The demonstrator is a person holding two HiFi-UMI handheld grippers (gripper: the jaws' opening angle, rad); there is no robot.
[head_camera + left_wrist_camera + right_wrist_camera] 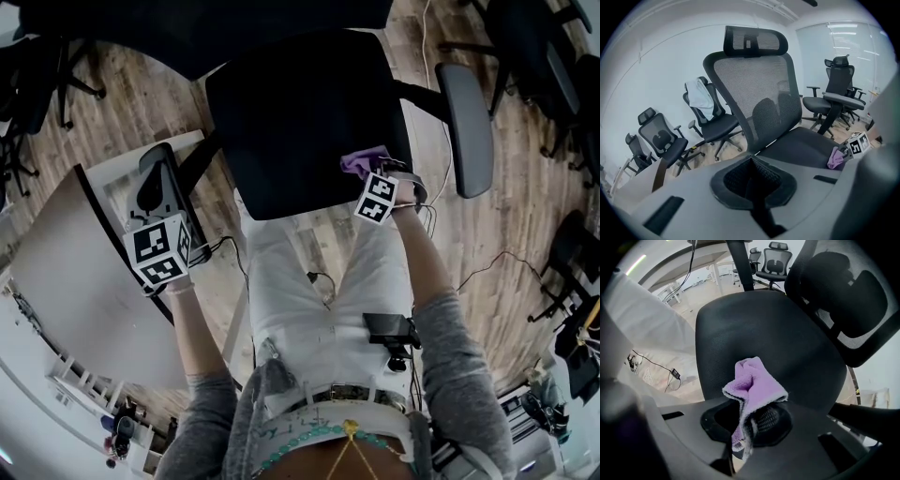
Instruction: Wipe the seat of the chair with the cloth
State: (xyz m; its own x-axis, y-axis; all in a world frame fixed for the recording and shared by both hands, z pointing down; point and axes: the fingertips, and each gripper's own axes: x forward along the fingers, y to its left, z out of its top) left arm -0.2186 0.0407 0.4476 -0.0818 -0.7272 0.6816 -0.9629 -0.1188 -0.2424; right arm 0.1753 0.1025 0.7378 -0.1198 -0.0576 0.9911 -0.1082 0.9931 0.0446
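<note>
Pinched between the right gripper's (743, 439) closed fingers, one purple cloth (754, 383) bunches just ahead of the tips, over the seat (778, 329). Soft, light and floppy, it likely wipes best gripped at its gathered fold. Left gripper (752, 187), shut on nothing, hangs beside the one chair (754, 84). At least four other office chairs (712, 124) stand beyond.

Wood floor (525, 216), white wall (661, 61), spare chairs (717, 127)

It was an office: black mesh swivel chairs (660, 139) lined a plain white wall, a white bench (75, 281) stood on wood-laminate floor (520, 225), and a glass partition (853, 47) closed one side.
</note>
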